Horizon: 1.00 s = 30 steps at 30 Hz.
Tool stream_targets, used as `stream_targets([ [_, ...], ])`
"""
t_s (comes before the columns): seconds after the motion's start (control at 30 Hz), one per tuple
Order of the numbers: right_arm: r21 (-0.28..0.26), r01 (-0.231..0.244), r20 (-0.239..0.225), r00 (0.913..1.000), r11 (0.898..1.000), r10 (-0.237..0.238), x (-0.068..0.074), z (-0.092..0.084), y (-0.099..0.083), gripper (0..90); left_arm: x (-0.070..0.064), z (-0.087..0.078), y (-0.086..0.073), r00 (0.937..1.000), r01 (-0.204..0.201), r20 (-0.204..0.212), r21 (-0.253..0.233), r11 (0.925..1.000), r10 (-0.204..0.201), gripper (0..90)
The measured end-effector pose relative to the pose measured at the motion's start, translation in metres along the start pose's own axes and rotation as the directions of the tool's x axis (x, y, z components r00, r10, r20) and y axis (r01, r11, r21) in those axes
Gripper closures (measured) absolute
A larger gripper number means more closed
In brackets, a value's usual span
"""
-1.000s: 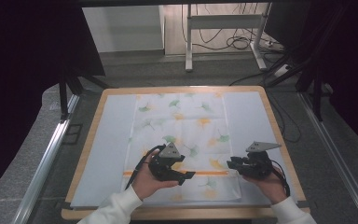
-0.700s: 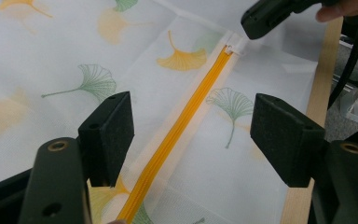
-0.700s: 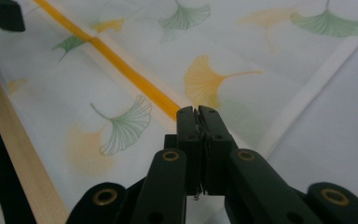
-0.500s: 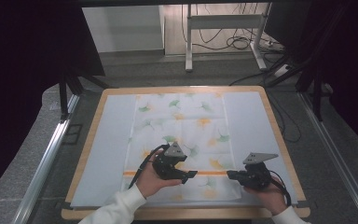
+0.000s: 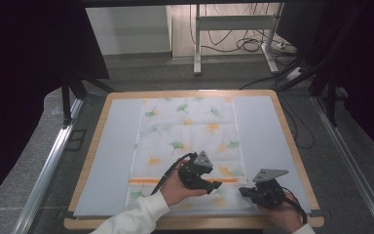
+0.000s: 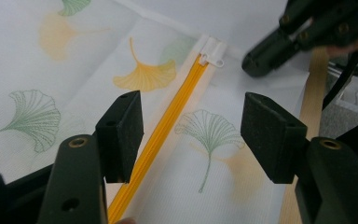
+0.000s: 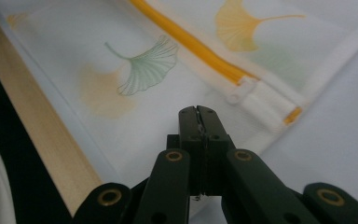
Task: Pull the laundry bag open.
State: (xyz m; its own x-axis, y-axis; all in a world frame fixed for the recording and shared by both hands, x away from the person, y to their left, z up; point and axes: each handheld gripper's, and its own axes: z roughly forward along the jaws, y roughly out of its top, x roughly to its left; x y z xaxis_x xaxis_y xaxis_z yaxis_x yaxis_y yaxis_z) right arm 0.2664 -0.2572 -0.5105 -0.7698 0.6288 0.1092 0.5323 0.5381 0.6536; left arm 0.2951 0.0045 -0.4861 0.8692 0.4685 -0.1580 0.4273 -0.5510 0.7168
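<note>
Left gripper (image 6: 191,140) jaws apart, just been closing, straddling orange zipper (image 6: 168,126); right gripper (image 7: 198,112) pinched together on pouch fabric (image 7: 135,126)

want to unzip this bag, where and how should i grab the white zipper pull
Grip the small flat tab of the white zipper pull at the end of the orange zipper. It lies flat on the leaf-print bag, so come from above at a shallow angle, one jaw slipping under the tab, probably with the left gripper, now open.

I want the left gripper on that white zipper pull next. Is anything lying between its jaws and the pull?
Nothing visible does. In the left gripper view, bare leaf-print cloth and the orange zipper run from the open left gripper to the zipper pull. The shut right gripper sits just beside the pull, not across the path.
</note>
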Motion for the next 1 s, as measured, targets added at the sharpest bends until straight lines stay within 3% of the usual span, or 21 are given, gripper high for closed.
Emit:
stream_targets([
  [0.23, -0.02, -0.04, 0.036, 0.9985, 0.999, 0.04, -0.02, 0.005, 0.009, 89.3, 0.002, 0.001, -0.004, 1.0, 0.003, -0.002, 0.01, 0.9999, -0.003, 38.9],
  [0.4, -0.023, -0.029, 0.043, 0.9986, 0.999, 0.03, -0.025, 0.01, 0.017, 89.3, 0.002, 0.004, -0.004, 1.0, 0.003, -0.005, 0.013, 0.9999, -0.003, 39.1],
  [0.5, -0.042, -0.025, 0.047, 0.9985, 0.999, 0.027, -0.04, 0.014, 0.03, 89.3, 0.001, 0.009, -0.002, 1.0, -0.003, -0.001, 0.029, 0.9996, 0.003, 40.5],
  [0.73, -0.018, -0.007, 0.052, 0.9986, 1.0, 0.008, -0.053, 0.034, 0.049, 89.3, -0.007, 0.028, 0.01, 0.9995, -0.019, 0.025, 0.053, 0.9984, 0.018, 46.6],
  [1.0, -0.009, -0.027, 0.051, 0.9983, 1.0, 0.028, -0.061, 0.04, 0.05, 89.3, -0.018, 0.06, 0.026, 0.9987, -0.047, 0.021, 0.088, 0.995, 0.046, 49.8],
])
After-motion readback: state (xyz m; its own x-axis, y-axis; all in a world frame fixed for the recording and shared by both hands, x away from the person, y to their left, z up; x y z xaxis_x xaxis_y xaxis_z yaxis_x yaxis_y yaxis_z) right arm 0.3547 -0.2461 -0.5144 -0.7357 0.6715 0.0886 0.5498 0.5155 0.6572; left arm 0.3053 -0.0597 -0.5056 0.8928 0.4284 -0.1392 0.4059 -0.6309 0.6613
